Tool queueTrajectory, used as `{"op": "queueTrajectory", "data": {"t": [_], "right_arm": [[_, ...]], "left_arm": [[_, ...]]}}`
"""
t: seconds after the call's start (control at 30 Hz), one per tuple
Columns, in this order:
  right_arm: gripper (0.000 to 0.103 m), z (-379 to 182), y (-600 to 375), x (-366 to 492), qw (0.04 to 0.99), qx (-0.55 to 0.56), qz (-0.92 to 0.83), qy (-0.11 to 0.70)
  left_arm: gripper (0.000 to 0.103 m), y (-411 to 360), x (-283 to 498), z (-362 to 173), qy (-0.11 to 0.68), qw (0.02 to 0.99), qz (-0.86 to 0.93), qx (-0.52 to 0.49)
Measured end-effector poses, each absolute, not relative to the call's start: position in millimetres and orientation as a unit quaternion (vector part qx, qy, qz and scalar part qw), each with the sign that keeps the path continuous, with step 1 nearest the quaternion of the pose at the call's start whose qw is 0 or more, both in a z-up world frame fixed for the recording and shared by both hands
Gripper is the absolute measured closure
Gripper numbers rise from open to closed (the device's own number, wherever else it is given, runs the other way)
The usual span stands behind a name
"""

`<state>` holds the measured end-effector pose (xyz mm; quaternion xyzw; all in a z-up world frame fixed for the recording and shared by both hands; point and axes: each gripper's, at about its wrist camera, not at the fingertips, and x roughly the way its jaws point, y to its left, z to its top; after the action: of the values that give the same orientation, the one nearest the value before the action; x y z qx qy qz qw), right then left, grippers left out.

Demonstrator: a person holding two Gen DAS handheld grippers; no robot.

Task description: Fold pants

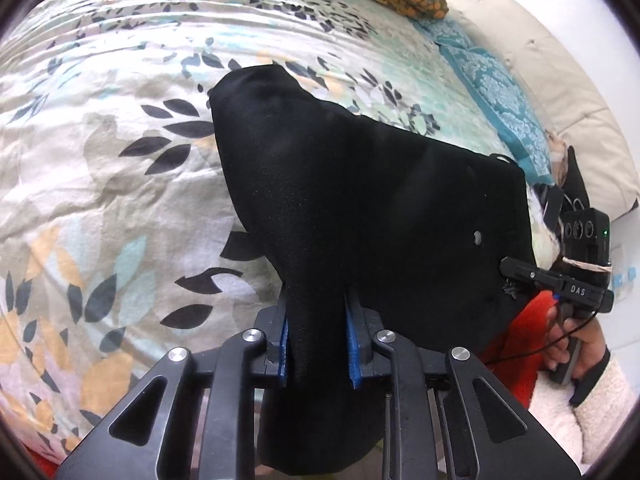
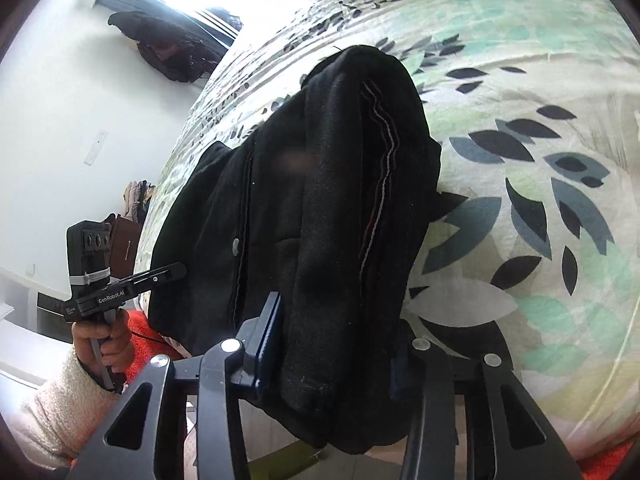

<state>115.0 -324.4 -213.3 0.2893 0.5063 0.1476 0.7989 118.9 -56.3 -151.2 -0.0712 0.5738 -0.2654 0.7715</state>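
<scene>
Here we hold black pants [image 1: 360, 200] above the leaf-print bed [image 1: 100, 160], left gripper [image 1: 318, 344] and right gripper [image 2: 332, 344] each clamped on bunched near edges; soft, limp, thick cloth, best pinched at seams.

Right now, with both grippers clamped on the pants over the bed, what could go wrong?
1. The left gripper pinches only a narrow bunch of the black pants; a hard pull may slip it free.
2. The right gripper holds a thick wad, so layers could shift unevenly.
3. Fabric hanging below both grips may crumple on the floral bedspread.
</scene>
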Motion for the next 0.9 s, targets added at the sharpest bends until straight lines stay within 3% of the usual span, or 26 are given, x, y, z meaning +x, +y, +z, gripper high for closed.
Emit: {"op": "queueTrajectory", "data": {"t": [0.27,0.43,0.5,0.53,0.57,0.6,0.63,0.67,0.77,0.9], "right_arm": [[0.068,-177,-296,116,0.818,0.287,0.174,0.468],[0.068,-176,-284,119,0.819,0.276,0.187,0.468],[0.068,-182,-279,120,0.815,0.274,0.185,0.475],[0.067,-188,-279,118,0.814,0.271,0.18,0.481],[0.056,-193,-274,119,0.814,0.256,0.165,0.494],[0.028,-199,-271,120,0.814,0.231,0.14,0.514],[0.01,-203,-268,121,0.815,0.2,0.103,0.535],[0.001,-203,-267,120,0.822,0.17,0.069,0.539],[0.0,-182,-278,106,0.852,0.141,0.03,0.504],[0.0,-137,-284,90,0.874,0.121,0.004,0.471]], "left_arm": [[0.083,-39,111,-122,0.546,0.793,-0.259,-0.08],[0.083,-19,108,-131,0.549,0.797,-0.24,-0.075],[0.081,-21,100,-140,0.55,0.803,-0.228,-0.04],[0.073,-22,98,-146,0.551,0.805,-0.219,-0.014],[0.054,-24,96,-151,0.551,0.81,-0.199,0.013],[0.043,-25,93,-151,0.544,0.82,-0.171,0.042],[0.028,-23,91,-146,0.532,0.833,-0.136,0.066],[0.022,-16,88,-137,0.513,0.847,-0.111,0.078],[0.012,-4,79,-103,0.473,0.874,-0.091,0.061],[0.009,0,57,-55,0.431,0.897,-0.083,0.059]]}}
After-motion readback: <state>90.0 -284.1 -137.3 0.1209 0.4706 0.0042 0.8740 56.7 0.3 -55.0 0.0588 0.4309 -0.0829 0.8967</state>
